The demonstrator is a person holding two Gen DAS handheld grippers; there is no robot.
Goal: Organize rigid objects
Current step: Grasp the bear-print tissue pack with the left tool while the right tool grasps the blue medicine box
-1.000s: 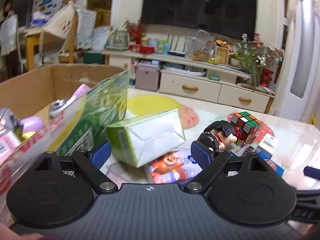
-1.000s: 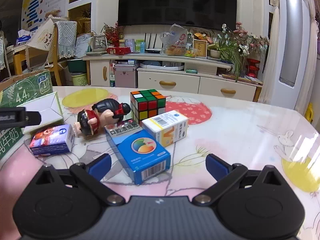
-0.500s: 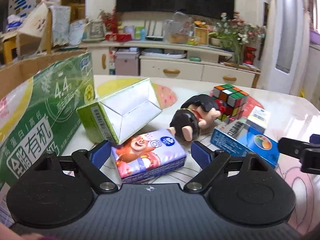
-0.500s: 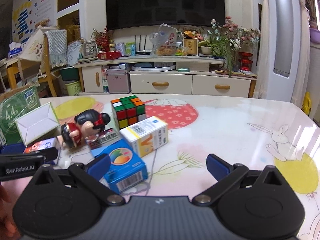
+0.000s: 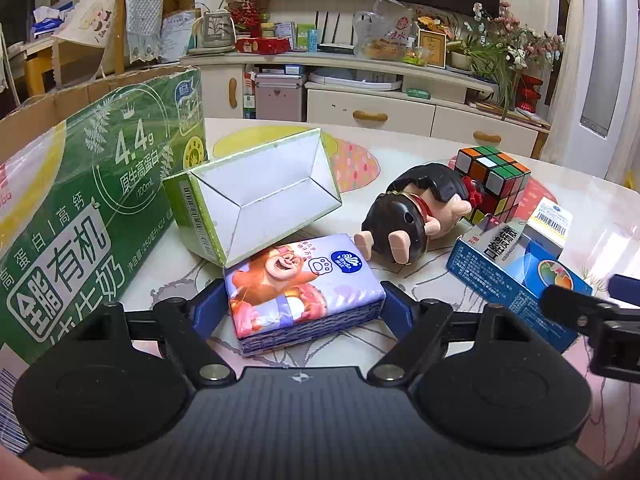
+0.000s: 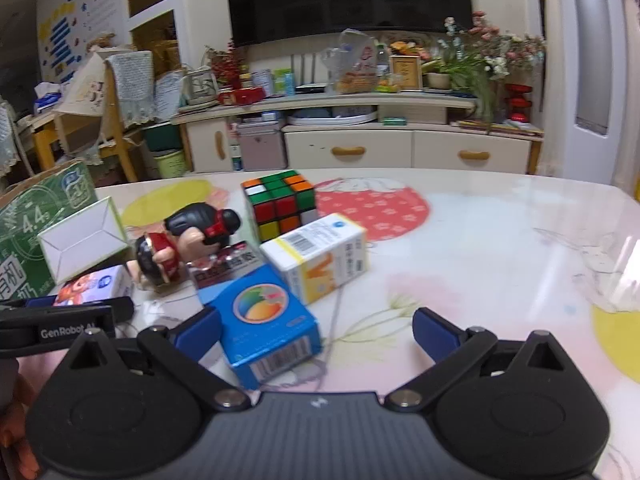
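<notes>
A purple tissue pack (image 5: 304,280) with a cartoon bear lies flat between the fingers of my left gripper (image 5: 303,308). Its jaws are closing, and the blue pads sit right at the pack's two short sides without visibly squeezing it. A green-and-white carton (image 5: 260,196) leans on the pack's far edge. My right gripper (image 6: 316,332) stands open over the table, its left pad beside the near corner of a blue box (image 6: 264,320). Behind that box lie a white-and-yellow box (image 6: 320,256), a doll (image 6: 180,244) and a Rubik's cube (image 6: 280,204).
A big green milk-case box (image 5: 80,208) with cardboard flaps stands on the left of the table (image 6: 500,248). The right gripper's finger (image 5: 580,312) reaches in at the left wrist view's right edge. A TV cabinet stands beyond the table.
My left gripper swung right from the green case and came down around the tissue pack, its jaws narrowing a little. My right gripper shifted left until the blue box lay beside its left pad.
</notes>
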